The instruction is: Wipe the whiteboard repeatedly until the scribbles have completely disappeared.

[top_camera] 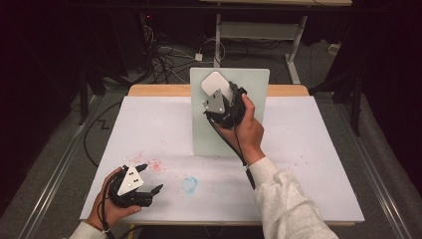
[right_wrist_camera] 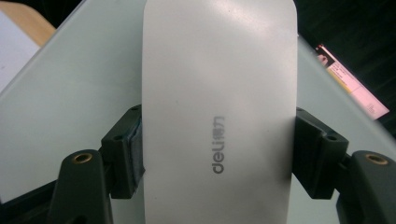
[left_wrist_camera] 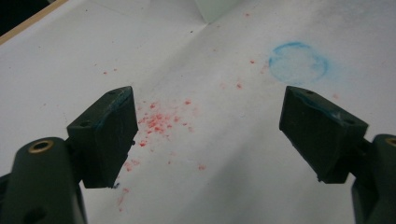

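From above: right hand-held gripper (top_camera: 217, 95) pinches a white eraser (top_camera: 215, 84) over the pale board (top_camera: 254, 84) lying on the bench (top_camera: 149, 124). Left hand-held gripper (top_camera: 149, 178) rests low near the bench's front edge, jaws spread, nothing between them. Left gripper view: red specks (left_wrist_camera: 159, 120) between the spread jaws, blue ring (left_wrist_camera: 299, 63) ahead of the far jaw. Right gripper view: both pads (right_wrist_camera: 126, 154) press the eraser's (right_wrist_camera: 219, 107) sides, board (right_wrist_camera: 74, 93) behind it.

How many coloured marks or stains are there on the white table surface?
2. A scatter of red specks lies near the left gripper, just beyond it. A blue ring stain lies to the right of that gripper, near the front edge of the table.
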Action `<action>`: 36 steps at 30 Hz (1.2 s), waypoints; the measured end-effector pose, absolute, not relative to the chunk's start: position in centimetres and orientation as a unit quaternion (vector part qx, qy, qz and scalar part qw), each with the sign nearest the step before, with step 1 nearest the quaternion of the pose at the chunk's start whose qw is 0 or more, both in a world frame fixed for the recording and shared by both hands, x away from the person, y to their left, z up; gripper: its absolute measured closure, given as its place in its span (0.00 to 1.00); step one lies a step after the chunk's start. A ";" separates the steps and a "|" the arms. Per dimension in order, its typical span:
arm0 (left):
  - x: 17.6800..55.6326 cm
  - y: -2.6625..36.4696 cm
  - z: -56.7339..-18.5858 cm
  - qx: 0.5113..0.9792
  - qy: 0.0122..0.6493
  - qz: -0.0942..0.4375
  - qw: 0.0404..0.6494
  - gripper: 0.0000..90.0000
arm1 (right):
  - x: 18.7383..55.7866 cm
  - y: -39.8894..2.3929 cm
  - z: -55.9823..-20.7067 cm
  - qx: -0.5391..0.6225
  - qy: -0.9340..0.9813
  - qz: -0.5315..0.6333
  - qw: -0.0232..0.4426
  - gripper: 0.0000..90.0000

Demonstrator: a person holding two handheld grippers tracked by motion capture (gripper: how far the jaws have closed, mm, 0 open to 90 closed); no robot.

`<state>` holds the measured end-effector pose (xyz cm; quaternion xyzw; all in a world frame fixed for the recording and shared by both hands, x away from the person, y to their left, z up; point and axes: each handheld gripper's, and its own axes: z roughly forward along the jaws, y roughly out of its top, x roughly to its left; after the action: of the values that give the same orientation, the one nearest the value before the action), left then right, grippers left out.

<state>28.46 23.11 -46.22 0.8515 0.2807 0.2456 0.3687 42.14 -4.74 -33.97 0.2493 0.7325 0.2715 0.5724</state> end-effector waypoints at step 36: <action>28.4 22.9 -46.3 0.853 0.280 0.245 0.366 0.21 | 38.1 -4.9 -45.5 0.133 0.797 0.165 0.565 0.34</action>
<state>28.45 22.95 -46.26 0.8530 0.2804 0.2453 0.3655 38.06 -4.88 -45.50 0.1331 0.7973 0.1652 0.5650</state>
